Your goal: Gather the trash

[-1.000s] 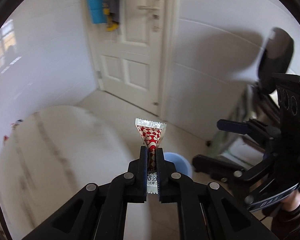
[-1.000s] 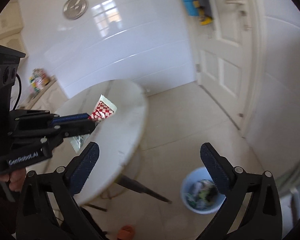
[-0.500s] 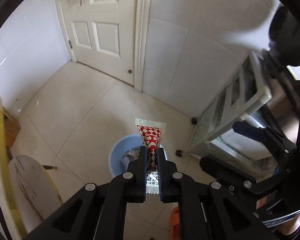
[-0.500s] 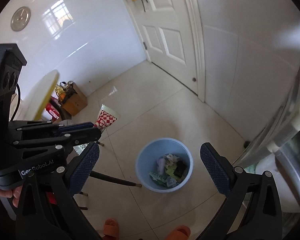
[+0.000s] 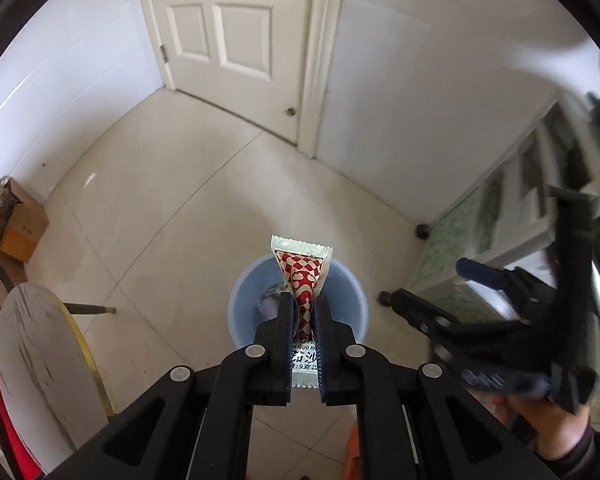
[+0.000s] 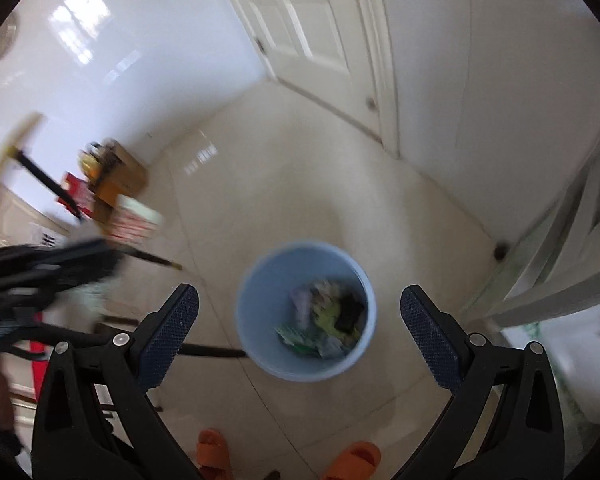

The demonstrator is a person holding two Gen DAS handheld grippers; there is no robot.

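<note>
My left gripper is shut on a red-and-white checked snack wrapper, which sticks up between its pads. Straight beyond it on the floor stands a light blue bin, partly hidden by the wrapper and jaws. In the right wrist view the same blue bin sits between the two wide-apart fingers of my right gripper, which is open and holds nothing; crumpled trash lies inside it. The left gripper shows blurred at the left there with the wrapper, and the right gripper appears at the right of the left wrist view.
A white door and white tiled walls close the far side. A round marble table with thin legs stands at the left, cardboard boxes behind it. A white shelf unit stands at the right. Orange slippers are on the tiled floor near the bin.
Both grippers have dropped and tilted downward from table height toward the floor. The blue bin has grown larger and come under them. The wrapper stays clamped in the left gripper.
</note>
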